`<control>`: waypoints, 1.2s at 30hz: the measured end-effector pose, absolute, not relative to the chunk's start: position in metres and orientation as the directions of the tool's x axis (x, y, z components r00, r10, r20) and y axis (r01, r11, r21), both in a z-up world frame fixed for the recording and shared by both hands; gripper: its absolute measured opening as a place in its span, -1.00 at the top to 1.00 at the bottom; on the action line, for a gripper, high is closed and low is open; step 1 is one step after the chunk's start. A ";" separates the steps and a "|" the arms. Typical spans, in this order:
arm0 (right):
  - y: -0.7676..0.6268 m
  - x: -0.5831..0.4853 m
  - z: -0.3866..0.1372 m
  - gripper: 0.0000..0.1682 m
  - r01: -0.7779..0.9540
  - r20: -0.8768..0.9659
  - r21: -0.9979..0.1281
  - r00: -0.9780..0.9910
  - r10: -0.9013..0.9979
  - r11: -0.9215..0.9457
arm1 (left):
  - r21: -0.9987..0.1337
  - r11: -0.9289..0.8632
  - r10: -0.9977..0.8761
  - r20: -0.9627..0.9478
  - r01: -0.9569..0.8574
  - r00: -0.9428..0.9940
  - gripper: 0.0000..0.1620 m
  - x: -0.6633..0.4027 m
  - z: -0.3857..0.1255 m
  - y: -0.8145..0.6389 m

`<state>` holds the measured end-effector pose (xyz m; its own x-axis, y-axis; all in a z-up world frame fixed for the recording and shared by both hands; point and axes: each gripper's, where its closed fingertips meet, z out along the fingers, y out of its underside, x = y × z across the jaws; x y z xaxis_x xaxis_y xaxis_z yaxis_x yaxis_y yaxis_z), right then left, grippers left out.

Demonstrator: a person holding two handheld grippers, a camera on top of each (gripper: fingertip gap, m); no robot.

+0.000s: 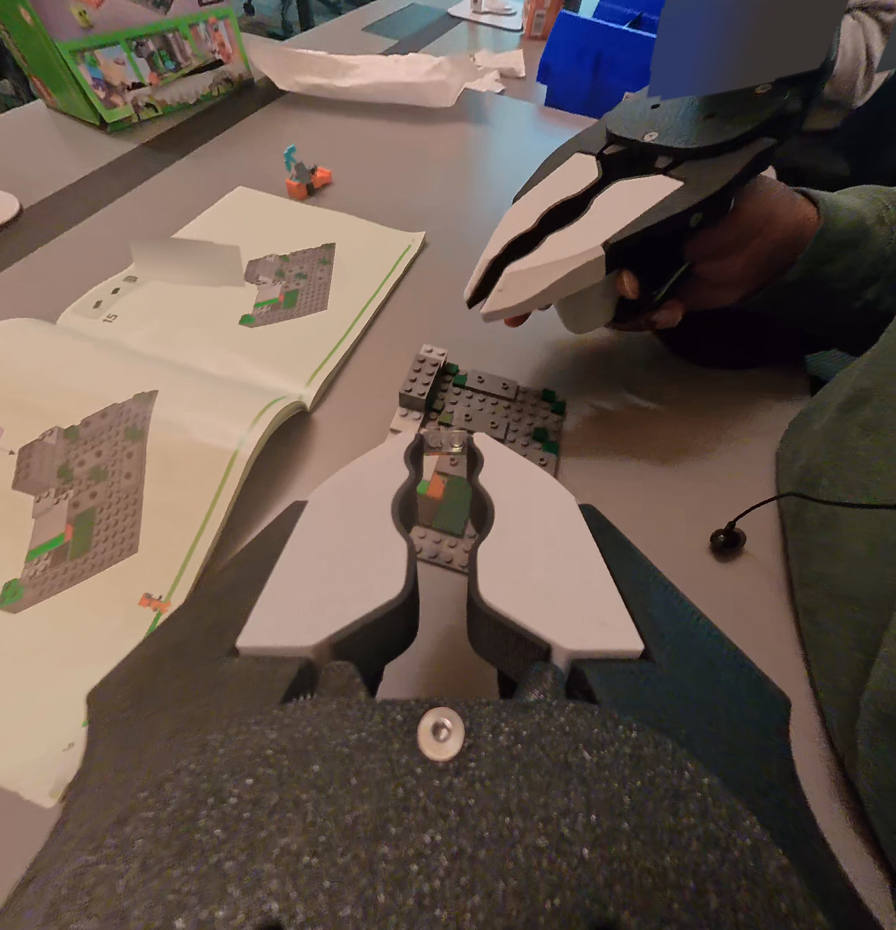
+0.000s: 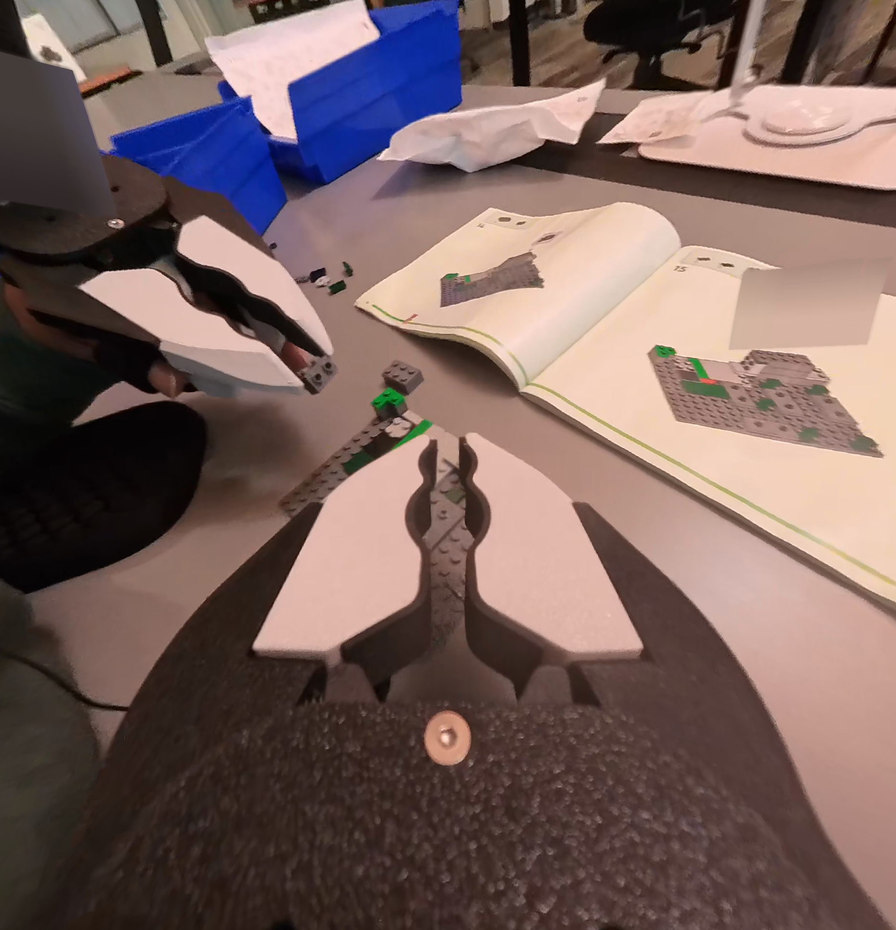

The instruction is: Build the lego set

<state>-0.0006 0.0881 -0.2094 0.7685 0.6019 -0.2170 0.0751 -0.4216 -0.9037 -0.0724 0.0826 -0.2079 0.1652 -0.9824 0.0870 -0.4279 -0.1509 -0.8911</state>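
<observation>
Left gripper (image 1: 447,445) is pinching a small grey plate (image 2: 319,373), hovering over the baseplate's (image 1: 491,410) near-left corner; right gripper (image 2: 447,443), nearly closed and empty, is hanging beside.

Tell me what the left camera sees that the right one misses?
Only the left wrist view shows the green set box and a small orange figure. Only the right wrist view shows loose small pieces and a grey brick lying on the table. Both show the open instruction booklet, the grey baseplate build, and the left gripper shut on a small grey brick.
</observation>
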 end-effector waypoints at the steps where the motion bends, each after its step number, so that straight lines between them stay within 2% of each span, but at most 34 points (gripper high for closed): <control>1: 0.086 -0.005 -0.208 0.90 0.084 -0.224 -0.898 0.758 0.613 -0.432 | -0.894 -0.147 -0.983 0.086 -0.423 0.160 0.81 -0.071 -0.207 0.081; 15: 0.074 -0.049 -0.193 0.84 0.116 -0.348 -0.848 0.613 0.709 -0.517 | -0.924 -0.123 -0.989 0.085 -0.361 0.118 0.81 -0.063 -0.202 0.069; 20: 0.070 -0.045 -0.188 0.81 0.274 -0.142 -0.912 0.487 0.862 -0.305 | -0.934 -0.138 -0.989 0.111 -0.331 0.101 0.81 -0.063 -0.199 0.067; 24: 0.058 -0.049 -0.189 0.76 0.380 -0.023 -0.913 0.313 0.949 -0.147 | -0.937 -0.138 -0.989 0.116 -0.320 0.087 0.81 -0.060 -0.197 0.064; 36: 0.060 -0.061 -0.176 0.76 0.228 -0.376 -0.869 0.270 0.886 -0.438 | -0.952 -0.107 -0.992 0.085 -0.285 0.089 0.81 -0.054 -0.189 0.059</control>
